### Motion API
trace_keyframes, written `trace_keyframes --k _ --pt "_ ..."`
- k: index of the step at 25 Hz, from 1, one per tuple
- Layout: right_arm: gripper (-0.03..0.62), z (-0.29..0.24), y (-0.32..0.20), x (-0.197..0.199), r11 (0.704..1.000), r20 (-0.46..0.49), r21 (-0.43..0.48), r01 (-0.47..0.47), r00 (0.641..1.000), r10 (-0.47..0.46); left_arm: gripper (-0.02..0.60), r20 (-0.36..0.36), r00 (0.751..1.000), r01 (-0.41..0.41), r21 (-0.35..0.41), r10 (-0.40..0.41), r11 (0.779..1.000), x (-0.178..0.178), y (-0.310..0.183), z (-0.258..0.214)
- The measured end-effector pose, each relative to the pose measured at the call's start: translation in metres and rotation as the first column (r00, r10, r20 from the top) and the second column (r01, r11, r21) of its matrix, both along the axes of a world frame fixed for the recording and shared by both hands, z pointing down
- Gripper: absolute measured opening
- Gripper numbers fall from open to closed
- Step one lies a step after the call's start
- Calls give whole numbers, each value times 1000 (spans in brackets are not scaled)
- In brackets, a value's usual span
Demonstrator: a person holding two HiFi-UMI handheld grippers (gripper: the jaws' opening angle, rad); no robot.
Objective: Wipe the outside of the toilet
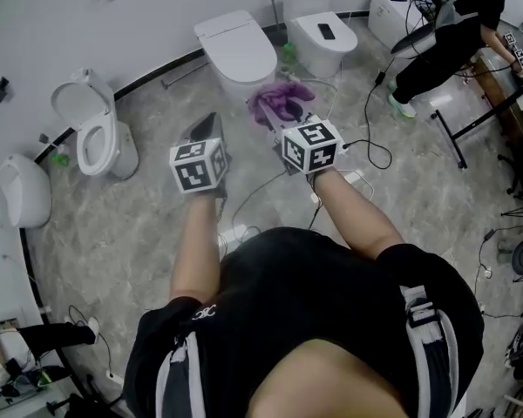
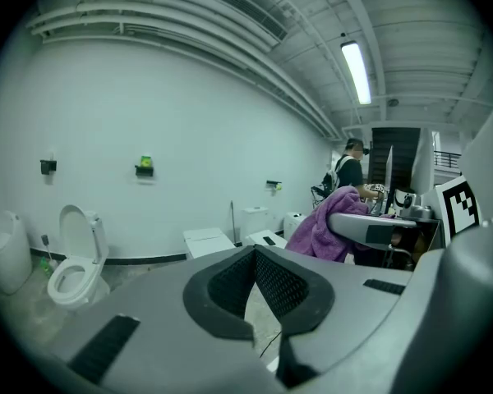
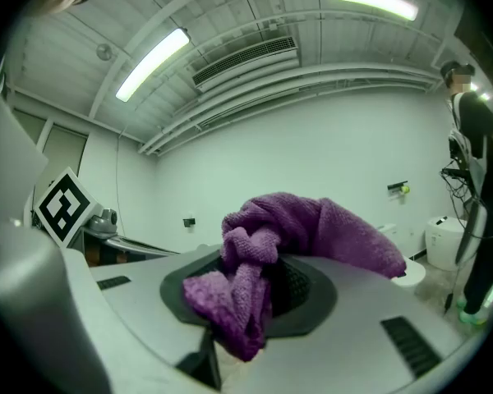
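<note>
A white toilet (image 1: 237,52) with its lid down stands against the far wall, straight ahead of me; the left gripper view shows this toilet (image 2: 205,240) too. My right gripper (image 1: 289,113) is shut on a bunched purple cloth (image 1: 277,99), held in the air just off the toilet's front right edge. In the right gripper view the cloth (image 3: 312,228) spills over the right gripper (image 3: 264,271) and hides its tips. My left gripper (image 1: 207,129) hovers to the left of the right one, shut with nothing in it; its pads meet at the tip (image 2: 253,257). The cloth (image 2: 320,228) shows at its right.
An open-lid toilet (image 1: 94,133) stands at the left, with another toilet (image 1: 22,190) further left. A tank toilet (image 1: 318,33) and a small one (image 1: 388,11) stand at the right. Black cables (image 1: 366,146) trail over the marble floor. A person in black (image 1: 444,33) bends at a desk, back right.
</note>
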State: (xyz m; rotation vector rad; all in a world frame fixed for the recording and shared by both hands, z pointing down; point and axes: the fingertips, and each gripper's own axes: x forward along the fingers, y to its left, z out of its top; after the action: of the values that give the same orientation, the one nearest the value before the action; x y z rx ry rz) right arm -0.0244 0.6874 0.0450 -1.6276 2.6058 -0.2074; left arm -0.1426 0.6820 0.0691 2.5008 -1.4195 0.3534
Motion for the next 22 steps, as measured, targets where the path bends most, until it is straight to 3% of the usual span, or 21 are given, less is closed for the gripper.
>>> trace_keyframes --k 12,22 --pt "107 -14 -26 -54 995 -7 0 -97 995 97 -3 -4 996 -85 -16 84 996 -49 -35 -5" --pt "107 -6 -79 -22 993 1 -2 -122 993 122 -3 8 996 -89 -12 89 996 -28 -83 7"
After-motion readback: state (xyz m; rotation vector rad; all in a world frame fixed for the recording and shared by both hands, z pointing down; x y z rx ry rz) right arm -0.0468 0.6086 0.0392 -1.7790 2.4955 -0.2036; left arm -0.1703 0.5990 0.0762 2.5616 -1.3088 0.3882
